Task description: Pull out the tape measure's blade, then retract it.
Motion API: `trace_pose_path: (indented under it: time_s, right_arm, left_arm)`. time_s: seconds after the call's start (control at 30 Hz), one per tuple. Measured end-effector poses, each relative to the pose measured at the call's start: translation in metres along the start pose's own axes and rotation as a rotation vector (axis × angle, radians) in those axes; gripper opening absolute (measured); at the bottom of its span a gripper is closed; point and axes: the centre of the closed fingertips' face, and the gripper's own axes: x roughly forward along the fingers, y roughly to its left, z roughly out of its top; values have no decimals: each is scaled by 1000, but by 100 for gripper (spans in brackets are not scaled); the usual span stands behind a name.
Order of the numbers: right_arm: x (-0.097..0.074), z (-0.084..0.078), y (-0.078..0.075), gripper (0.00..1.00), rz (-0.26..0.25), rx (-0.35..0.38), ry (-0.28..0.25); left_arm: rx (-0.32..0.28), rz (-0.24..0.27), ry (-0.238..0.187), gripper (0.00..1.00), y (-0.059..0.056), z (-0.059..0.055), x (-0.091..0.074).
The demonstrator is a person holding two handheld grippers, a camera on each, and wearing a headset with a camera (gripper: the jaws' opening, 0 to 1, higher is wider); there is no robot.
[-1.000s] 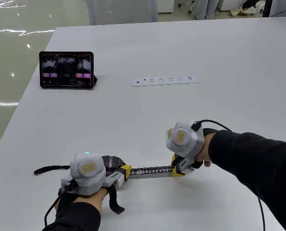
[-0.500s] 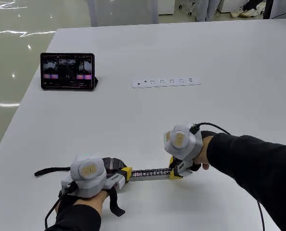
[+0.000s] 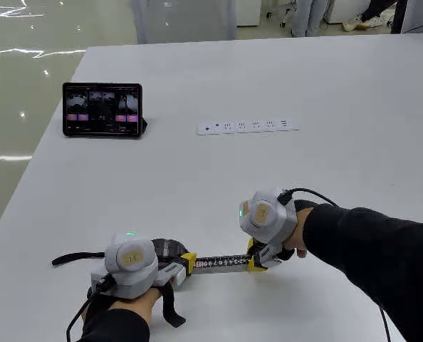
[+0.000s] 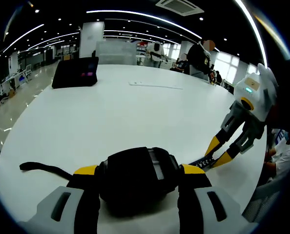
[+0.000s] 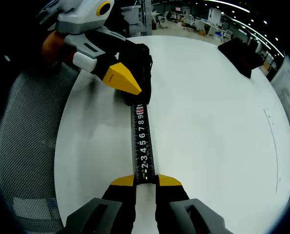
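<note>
A: What's diff vs 1 sec ago?

B: The right gripper [image 3: 254,262] sits nearer the left gripper [image 3: 186,261] now, so less blade [image 3: 222,263] shows btwn them. The tape measure [image 4: 135,183] is at about the same spot near the table's front edge.

A: Claws?

B: Left: jaws closed in on both flanks of the tape measure, yellow tips pressed to it. Right: jaws pinched almost together on the blade's free end. In the right gripper view the strip runs straight out from btwn the tips to the case.

A: Materials, shapes?

B: Case is black, rounded, matte, w/ a ribbed patch on top. A black strap [image 4: 40,169] trails off it, flat on the table. Blade is a thin dark strip w/ white numerals 2–9 and red marks by the case mouth. Grippers have grey-white plastic shells and dark jaws w/ yellow wedge tips.

A: Around, and in the way?

B: White matte table [image 3: 304,85]. A tablet [image 3: 102,109] is propped up w/ screen lit, far left. A white power strip [image 3: 247,126] lies flat, well apart from the work. A black cable [image 3: 307,192] loops off the right gripper over a dark sleeve [image 3: 368,249]. In the head view the left gripper's shell covers most of the case.
</note>
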Motion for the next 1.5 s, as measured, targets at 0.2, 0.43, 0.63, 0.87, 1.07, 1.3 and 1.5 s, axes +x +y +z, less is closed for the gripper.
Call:
trace_pose_path:
  time_s: [0.2, 0.43, 0.63, 0.87, 1.07, 1.3, 1.5]
  right_arm:
    - [1, 4, 0, 11, 4, -1, -7]
    - [3, 7, 0, 11, 3, -2, -13]
    - [5, 12, 1, 11, 2, -8, -16]
    - [6, 15, 1, 11, 5, -7, -21]
    - [7, 18, 1, 11, 6, -11, -24]
    - [9, 22, 1, 11, 6, -15, -26]
    - [11, 25, 0, 11, 8, -11, -28]
  left_arm:
    - [-5, -2, 1, 60, 0, 0, 0]
    - [-9, -2, 6, 60, 0, 0, 0]
    - [-15, 0, 4, 60, 0, 0, 0]
    - [-15, 0, 5, 60, 0, 0, 0]
    - [-20, 0, 6, 60, 0, 0, 0]
    - [-24, 0, 9, 60, 0, 0, 0]
    - [-27, -1, 11, 60, 1, 0, 0]
